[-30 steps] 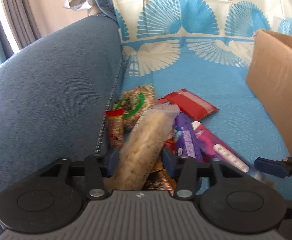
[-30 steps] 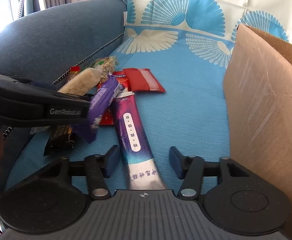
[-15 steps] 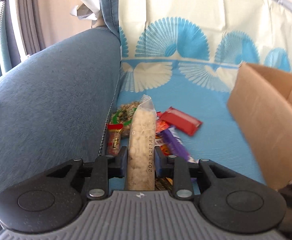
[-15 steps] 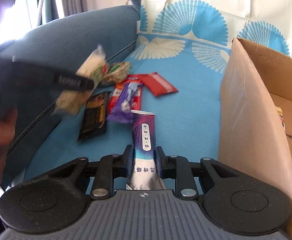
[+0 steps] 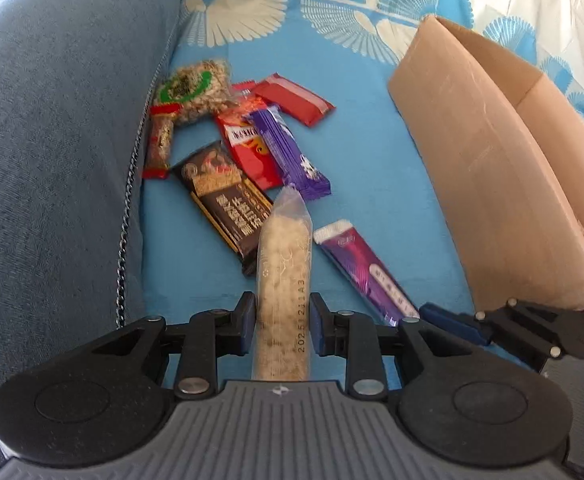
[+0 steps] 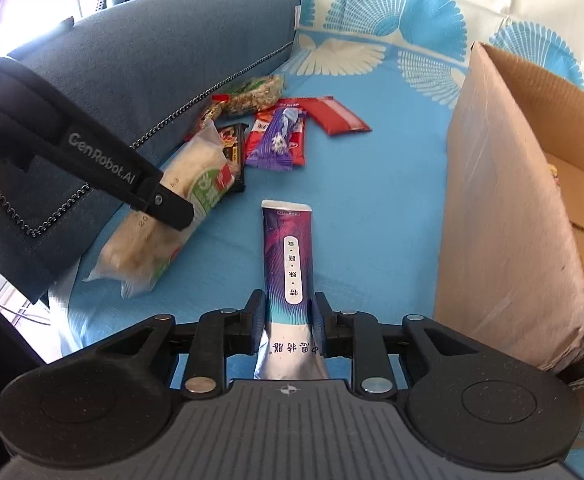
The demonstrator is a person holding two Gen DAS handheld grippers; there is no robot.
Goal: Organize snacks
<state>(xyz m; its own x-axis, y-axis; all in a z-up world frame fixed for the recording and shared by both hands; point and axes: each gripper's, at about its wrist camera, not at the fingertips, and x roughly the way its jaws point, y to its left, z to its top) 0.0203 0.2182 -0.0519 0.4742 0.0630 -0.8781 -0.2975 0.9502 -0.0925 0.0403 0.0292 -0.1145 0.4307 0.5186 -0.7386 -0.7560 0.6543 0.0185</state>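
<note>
My left gripper (image 5: 282,320) is shut on a clear pale rice-cracker packet (image 5: 284,264), held above the blue sofa cover; the packet also shows in the right wrist view (image 6: 164,224). My right gripper (image 6: 286,318) is shut on a long purple snack packet (image 6: 288,256), which also shows in the left wrist view (image 5: 366,268). Several snacks lie in a pile on the seat: a purple bar (image 5: 288,152), a red wrapper (image 5: 292,98), a dark brown bar (image 5: 224,200) and a green-labelled nut bar (image 5: 190,90). An open cardboard box (image 5: 492,168) stands to the right.
The blue sofa armrest (image 5: 60,140) rises on the left, with a metal chain (image 5: 126,220) along its seam. A patterned cushion back (image 6: 392,12) stands behind. The box wall (image 6: 492,200) is close on my right gripper's right side.
Both grippers closed on their packets and lifted them off the seat. The left gripper rose and tilted down over the pile; the right one pulled the purple packet back from it.
</note>
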